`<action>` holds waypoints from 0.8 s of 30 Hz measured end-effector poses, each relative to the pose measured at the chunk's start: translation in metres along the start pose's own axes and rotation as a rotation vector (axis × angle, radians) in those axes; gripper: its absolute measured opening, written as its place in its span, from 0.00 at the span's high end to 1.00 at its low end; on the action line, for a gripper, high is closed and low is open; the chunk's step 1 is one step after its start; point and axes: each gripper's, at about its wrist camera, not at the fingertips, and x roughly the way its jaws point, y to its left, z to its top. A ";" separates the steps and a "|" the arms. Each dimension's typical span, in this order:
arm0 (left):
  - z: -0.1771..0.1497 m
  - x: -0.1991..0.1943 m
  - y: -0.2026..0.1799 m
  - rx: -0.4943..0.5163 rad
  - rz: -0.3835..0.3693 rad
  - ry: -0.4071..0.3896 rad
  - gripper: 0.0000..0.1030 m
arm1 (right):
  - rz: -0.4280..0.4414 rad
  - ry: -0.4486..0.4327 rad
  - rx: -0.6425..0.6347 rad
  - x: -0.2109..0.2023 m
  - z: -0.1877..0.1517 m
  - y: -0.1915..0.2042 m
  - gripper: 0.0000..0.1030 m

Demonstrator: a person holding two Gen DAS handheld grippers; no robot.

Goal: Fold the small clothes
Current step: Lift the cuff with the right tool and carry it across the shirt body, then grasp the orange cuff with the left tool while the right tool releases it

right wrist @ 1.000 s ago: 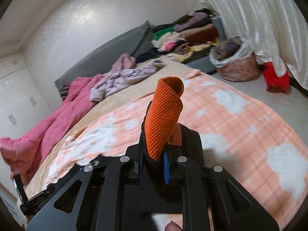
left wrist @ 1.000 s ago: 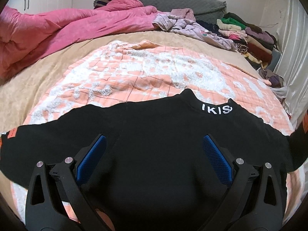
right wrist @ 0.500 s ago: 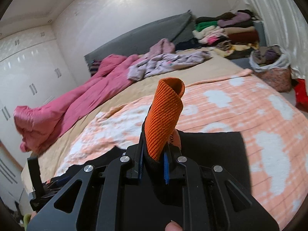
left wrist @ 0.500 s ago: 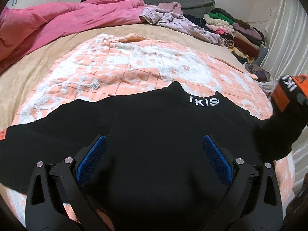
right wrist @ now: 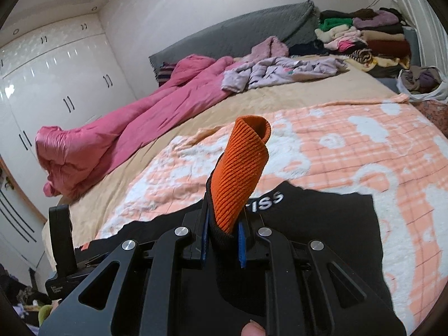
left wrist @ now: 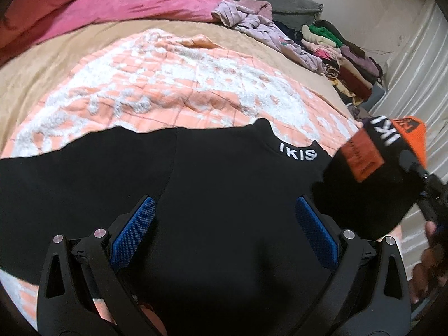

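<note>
A black sweater with white collar lettering lies spread on the orange-and-white blanket. My left gripper is open, its blue pads low over the sweater's body, holding nothing. My right gripper is shut on the sweater's right sleeve at its orange cuff, which stands up between the fingers. In the left wrist view that sleeve is lifted and carried over the sweater's right shoulder. The sweater also shows in the right wrist view.
A pink duvet lies along the bed's far left. Lilac clothes lie near the grey headboard. A pile of folded clothes and a bag of clothes stand at the right. White wardrobes line the left wall.
My right gripper has swung left with the orange-cuffed sleeve, bringing it in over the sweater's right shoulder. The left gripper has stayed open over the body.
</note>
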 end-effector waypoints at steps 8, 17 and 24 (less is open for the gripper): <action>-0.003 -0.002 -0.004 -0.001 -0.114 0.022 0.09 | 0.059 0.042 0.002 0.012 -0.008 0.010 0.58; -0.005 0.018 0.000 -0.035 -0.148 0.073 0.10 | -0.099 0.008 -0.011 -0.009 -0.016 -0.020 0.56; -0.012 0.033 0.001 -0.022 -0.017 0.068 0.54 | -0.298 -0.003 0.029 -0.037 -0.031 -0.069 0.50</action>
